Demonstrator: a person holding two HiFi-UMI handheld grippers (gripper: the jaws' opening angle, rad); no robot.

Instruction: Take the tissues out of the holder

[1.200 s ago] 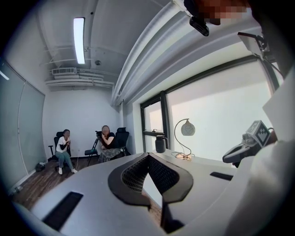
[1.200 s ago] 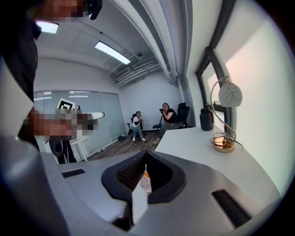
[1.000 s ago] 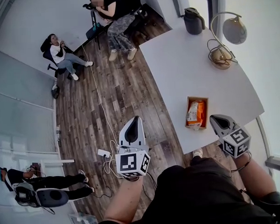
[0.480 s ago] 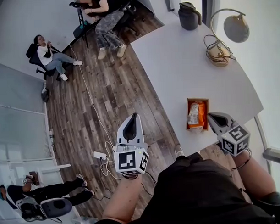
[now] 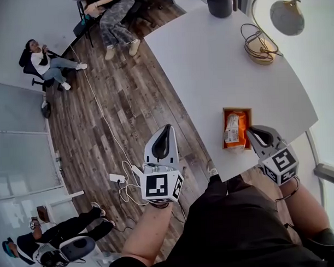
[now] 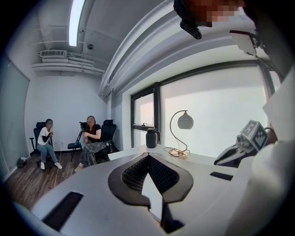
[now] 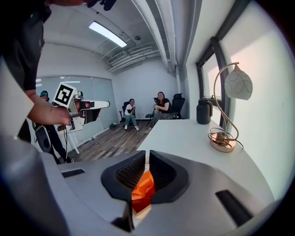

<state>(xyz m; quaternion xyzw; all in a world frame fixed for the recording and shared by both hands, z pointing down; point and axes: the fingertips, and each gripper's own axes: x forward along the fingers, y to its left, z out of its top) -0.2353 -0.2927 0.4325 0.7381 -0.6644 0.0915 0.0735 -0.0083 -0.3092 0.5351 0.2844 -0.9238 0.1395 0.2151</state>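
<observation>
Right gripper hangs with its jaws pressed together, tips just at the edge of the holder on the table. The orange tissue pack lies inside, directly ahead of those tips, maybe touching, hard to say. The left gripper, well off to its side above the floor, is closed too, with nothing in it.

the person wore plain black clothing over trunk and legs, with short sleeves that left the forearms uncovered. a thin dark loop ringed the right wrist. the light grey, smooth-shelled left hand-held gripper and its twin, the right hand-held gripper, tapered to a point. each had black ribbed rubber pads inside, dark rectangular slots in the shell, and a white cube with black square markers at the rear.
</observation>
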